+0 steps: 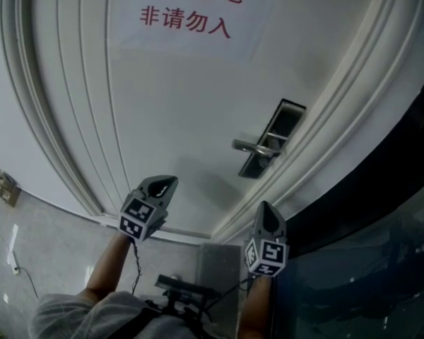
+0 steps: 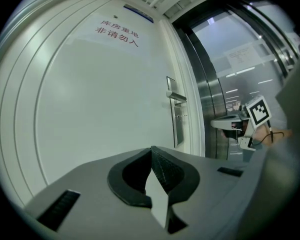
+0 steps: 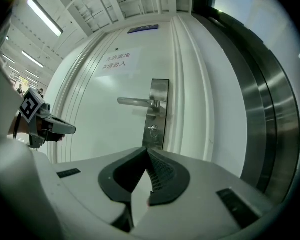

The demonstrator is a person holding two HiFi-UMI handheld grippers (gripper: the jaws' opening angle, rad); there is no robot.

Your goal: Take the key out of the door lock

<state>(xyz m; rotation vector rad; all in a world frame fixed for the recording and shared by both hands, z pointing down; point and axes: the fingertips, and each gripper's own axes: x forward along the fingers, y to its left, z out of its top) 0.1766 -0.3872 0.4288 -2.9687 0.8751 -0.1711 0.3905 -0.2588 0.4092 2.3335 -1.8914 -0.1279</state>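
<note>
Left tool [image 1: 167, 185] and right tool [image 1: 267, 215] sit closest to the lens, held out on the person's forearms [image 1: 106, 267] and pointed level at the door [image 1: 148, 104]. Left is at about 7 o'clock of the head view, right at about 5 o'clock. Neither touches anything.

Why this pose, my read: approach stance ahead of the reach. The right one is lined up on the lock side, so it looks like the working tool. The left seems to be just along for the ride.

Lock plate [image 1: 271, 138] is at 12 o'clock from the right tool and well apart from it. Lever handle [image 1: 253, 147] sticks out toward 9 o'clock.

In the right gripper view the plate stands at 12 o'clock over the jaws, with a round keyhole cylinder [image 3: 152, 130] below the handle. Key should be in that cylinder, but it's too small to confirm. Left gripper view catches the plate edge-on at 1 o'clock. Small bits poke out under the handle and I can't tell which is the key.

Tool state: right tool is clenched, pads meeting, nothing between them. Left tool is likewise clenched and empty. Jaws would have to part before any grab on the key.

Red-lettered sign [image 1: 191, 6] is up at 12 o'clock on the door, not part of the task.
</note>
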